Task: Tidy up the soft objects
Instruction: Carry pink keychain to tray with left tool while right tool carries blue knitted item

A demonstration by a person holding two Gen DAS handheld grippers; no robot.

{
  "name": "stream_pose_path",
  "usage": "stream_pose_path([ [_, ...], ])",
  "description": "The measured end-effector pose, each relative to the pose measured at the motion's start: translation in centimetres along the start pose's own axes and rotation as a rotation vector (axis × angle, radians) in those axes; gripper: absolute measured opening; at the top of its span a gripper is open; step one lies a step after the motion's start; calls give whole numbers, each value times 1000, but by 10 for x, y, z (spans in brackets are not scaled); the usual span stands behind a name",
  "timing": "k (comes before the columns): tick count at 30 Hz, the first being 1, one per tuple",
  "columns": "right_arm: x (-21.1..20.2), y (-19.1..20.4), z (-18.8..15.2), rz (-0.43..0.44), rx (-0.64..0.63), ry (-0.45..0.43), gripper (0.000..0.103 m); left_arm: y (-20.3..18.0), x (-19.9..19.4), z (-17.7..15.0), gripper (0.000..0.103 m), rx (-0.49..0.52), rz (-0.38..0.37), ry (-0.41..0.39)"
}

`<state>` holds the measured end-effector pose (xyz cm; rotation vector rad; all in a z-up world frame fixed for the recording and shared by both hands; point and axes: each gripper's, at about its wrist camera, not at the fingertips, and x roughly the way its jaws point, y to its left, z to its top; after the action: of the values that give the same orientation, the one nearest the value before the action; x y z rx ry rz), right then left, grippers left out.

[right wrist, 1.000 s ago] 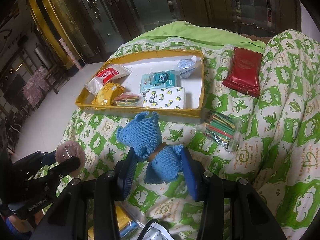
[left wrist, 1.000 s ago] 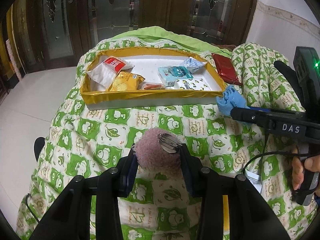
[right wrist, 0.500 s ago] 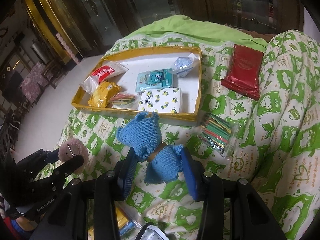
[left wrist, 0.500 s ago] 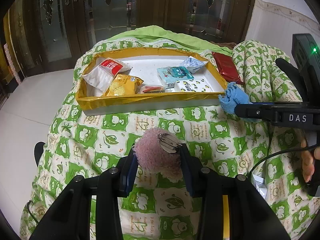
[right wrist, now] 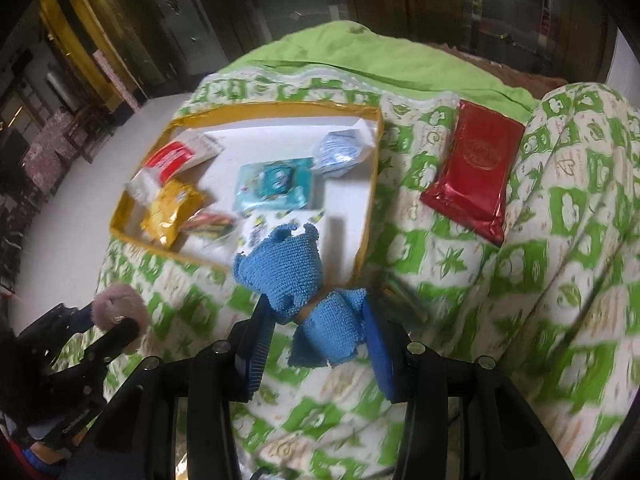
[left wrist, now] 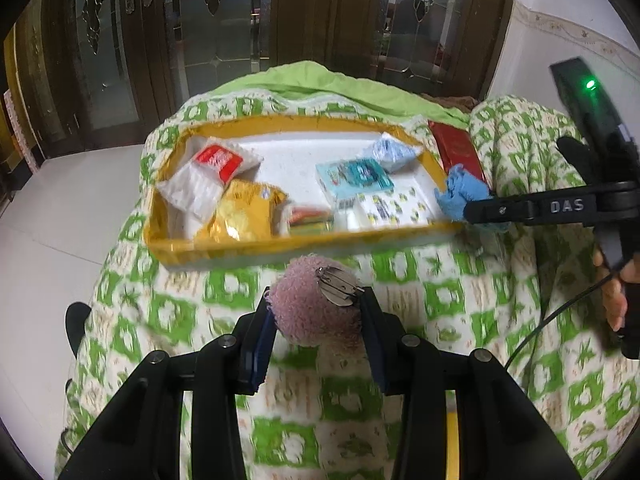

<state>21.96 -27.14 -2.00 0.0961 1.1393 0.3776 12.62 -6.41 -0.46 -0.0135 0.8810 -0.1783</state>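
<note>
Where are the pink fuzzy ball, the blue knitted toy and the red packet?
pink fuzzy ball (left wrist: 312,308), left wrist view, its fluffy front.
blue knitted toy (right wrist: 286,270), right wrist view, its head.
red packet (right wrist: 476,170), right wrist view, its middle.

Both cameras sit just behind their own fingers and look forward and down along them over a green-and-white quilt (left wrist: 404,284) toward dark glazed doors (left wrist: 224,28). The left wrist view faces the long near side of the yellow-rimmed tray (left wrist: 256,246) almost squarely, from close above the quilt. The right wrist view stands further right and looks at the same tray (right wrist: 366,220) obliquely, across its right near corner. Both views share the tray, the quilt and a red packet (right wrist: 474,178) beside the tray. Each also catches the other tool: the right gripper (left wrist: 474,210) enters the left view from its right edge, and the left gripper (right wrist: 120,320) shows low at the left of the right view.
</note>
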Motion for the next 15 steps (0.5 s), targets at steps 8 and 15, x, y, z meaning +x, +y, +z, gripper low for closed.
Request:
stream_pose_path([
  [8,20,-7,37,20,59,24,48,10,18,42,39,-5,3,-12],
  [15,26,-6,47,15,56,11,48,12,35,62,39,16,9,-9],
])
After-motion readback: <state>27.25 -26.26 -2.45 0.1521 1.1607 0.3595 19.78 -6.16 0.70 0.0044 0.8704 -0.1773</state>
